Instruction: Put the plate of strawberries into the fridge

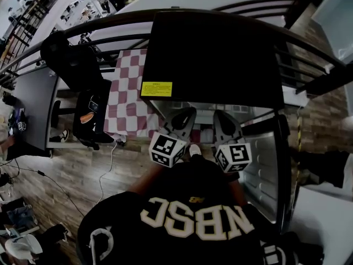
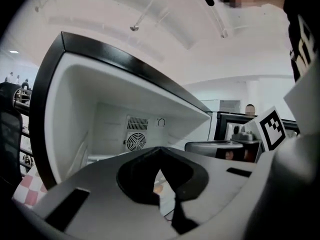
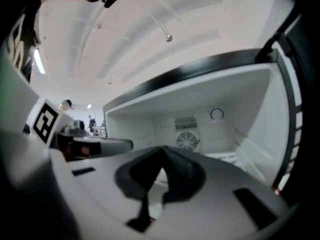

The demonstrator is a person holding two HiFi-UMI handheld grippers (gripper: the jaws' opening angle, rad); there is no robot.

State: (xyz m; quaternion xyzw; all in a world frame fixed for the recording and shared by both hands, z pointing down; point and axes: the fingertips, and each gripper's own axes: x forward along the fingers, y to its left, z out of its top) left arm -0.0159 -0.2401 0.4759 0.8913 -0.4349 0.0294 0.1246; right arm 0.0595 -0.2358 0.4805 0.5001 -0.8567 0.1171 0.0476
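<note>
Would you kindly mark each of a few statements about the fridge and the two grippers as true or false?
1. The fridge stands open. True.
2. The left gripper has its jaws wide apart. False: its jaws are together at the tips.
3. A round fan grille sits on the fridge's back wall. True.
4. The fridge's top is white. False: it is black, with a yellow label on it.
5. The right gripper clamps a bottle. False: its jaws meet at the tips, and no bottle is in view.
</note>
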